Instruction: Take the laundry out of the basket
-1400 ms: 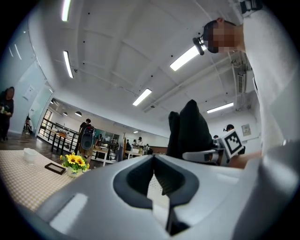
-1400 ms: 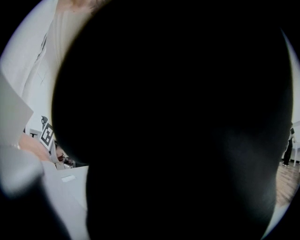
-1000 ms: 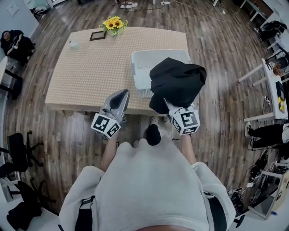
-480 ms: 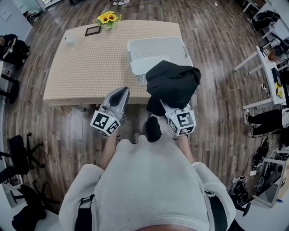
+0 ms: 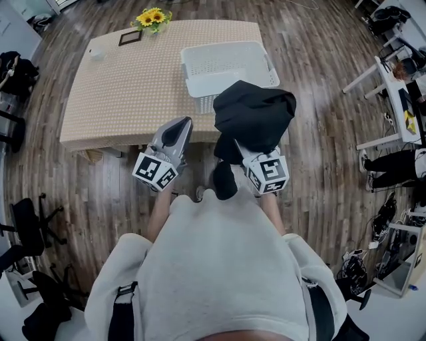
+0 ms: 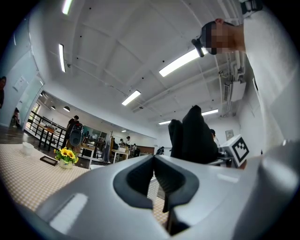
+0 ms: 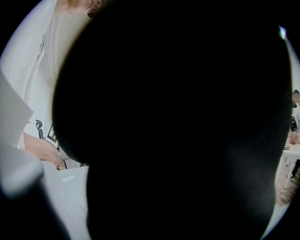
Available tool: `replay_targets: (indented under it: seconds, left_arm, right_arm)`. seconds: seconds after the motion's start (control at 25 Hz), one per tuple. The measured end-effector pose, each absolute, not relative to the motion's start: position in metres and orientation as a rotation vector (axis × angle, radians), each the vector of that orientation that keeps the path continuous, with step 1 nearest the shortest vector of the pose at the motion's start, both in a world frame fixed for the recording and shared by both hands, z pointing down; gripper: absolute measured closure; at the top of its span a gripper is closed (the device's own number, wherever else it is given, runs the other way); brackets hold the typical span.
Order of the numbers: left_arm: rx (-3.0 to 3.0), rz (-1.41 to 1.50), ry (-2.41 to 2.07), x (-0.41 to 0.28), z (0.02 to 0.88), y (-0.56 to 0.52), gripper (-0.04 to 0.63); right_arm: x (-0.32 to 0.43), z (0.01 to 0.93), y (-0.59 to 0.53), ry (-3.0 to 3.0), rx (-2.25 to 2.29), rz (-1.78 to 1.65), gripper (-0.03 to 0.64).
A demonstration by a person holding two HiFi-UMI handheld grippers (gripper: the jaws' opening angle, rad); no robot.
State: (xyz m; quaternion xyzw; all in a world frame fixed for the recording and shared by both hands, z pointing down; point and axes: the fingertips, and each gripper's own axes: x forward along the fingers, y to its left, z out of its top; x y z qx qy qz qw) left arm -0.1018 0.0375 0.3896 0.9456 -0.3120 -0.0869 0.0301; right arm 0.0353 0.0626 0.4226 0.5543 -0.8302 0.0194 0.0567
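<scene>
Right gripper: we are holding it above the table's near edge, jaws clamped on the black garment, which is blocking that gripper's own view.
Left gripper: we are holding it beside the right one, jaws pressed together with nothing between them.
Black garment: it is hanging bunched over the right gripper, out of the basket, above the near right corner.
Basket: it is sitting at the far right corner.
Sunflowers: they are standing at the far edge, a picture frame just beside them.
</scene>
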Motion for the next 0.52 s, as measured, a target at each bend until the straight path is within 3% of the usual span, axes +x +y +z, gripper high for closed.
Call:
replay_targets:
  seconds: [0.52]
  left_arm:
    - [2.919, -0.266, -0.939, -0.0959, 0.3938, 0.0474, 0.588]
  right_arm:
    - [0.0377, 0.4300, 0.0735, -2.508, 1.699, 0.077, 0.396]
